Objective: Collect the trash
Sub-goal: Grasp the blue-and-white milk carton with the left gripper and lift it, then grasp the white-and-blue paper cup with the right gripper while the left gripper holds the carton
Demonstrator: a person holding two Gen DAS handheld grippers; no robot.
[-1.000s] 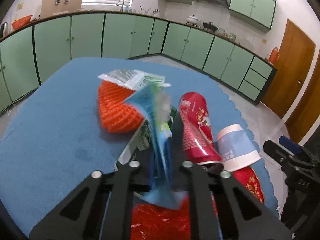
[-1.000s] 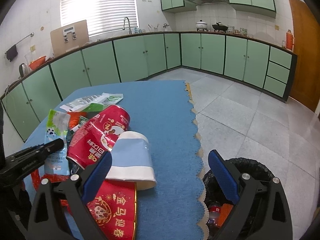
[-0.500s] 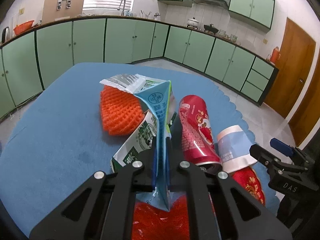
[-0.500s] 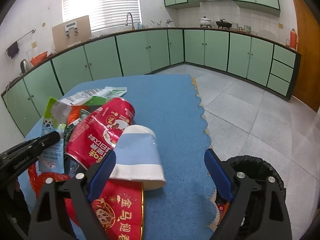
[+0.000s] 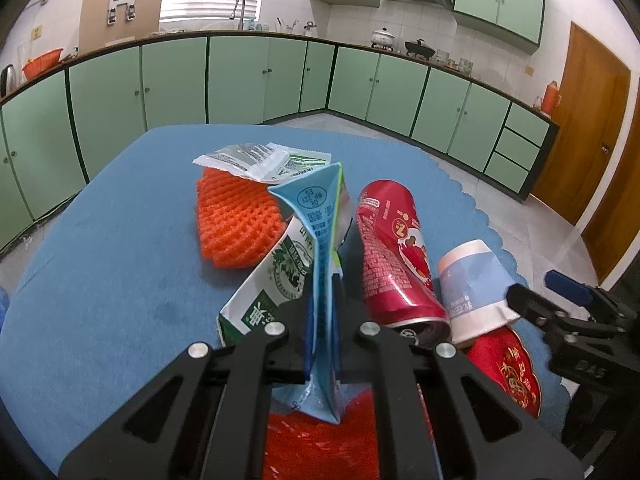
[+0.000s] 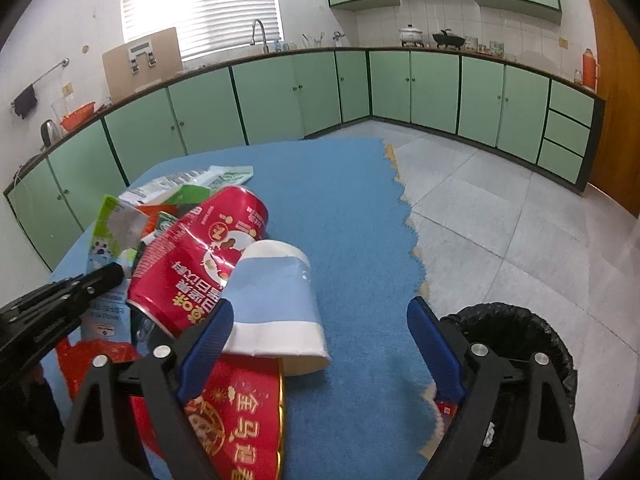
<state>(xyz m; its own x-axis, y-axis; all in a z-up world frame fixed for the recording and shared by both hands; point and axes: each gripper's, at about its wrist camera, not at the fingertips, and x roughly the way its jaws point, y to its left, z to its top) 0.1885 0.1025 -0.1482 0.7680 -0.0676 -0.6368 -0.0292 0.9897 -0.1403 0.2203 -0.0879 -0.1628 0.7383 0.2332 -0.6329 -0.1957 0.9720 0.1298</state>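
Note:
Trash lies on a blue-covered table (image 5: pixel 100 280). My left gripper (image 5: pixel 322 320) is shut on a light blue wrapper (image 5: pixel 320 232) and holds it upright above a green-and-white milk carton (image 5: pixel 276 280). Beside it lie an orange foam net (image 5: pixel 236 220), a dented red can (image 5: pixel 392 248) and a blue-and-white paper cup (image 5: pixel 474 280). My right gripper (image 6: pixel 318 344) is open, its left finger close to the cup (image 6: pixel 276 300). The can (image 6: pixel 200 248) lies left of the cup. A black-lined trash bin (image 6: pixel 516 332) stands on the floor at the lower right.
A silver-and-green wrapper (image 5: pixel 260 158) lies behind the net. A red packet with gold writing (image 6: pixel 236 412) and red plastic (image 5: pixel 320 440) lie at the near edge. The table's scalloped edge (image 6: pixel 412 240) drops to a tiled floor. Green cabinets (image 6: pixel 280 96) line the walls.
The left gripper has closed on the light blue wrapper and holds it steady and upright. The right gripper has moved closer to the paper cup, still open.

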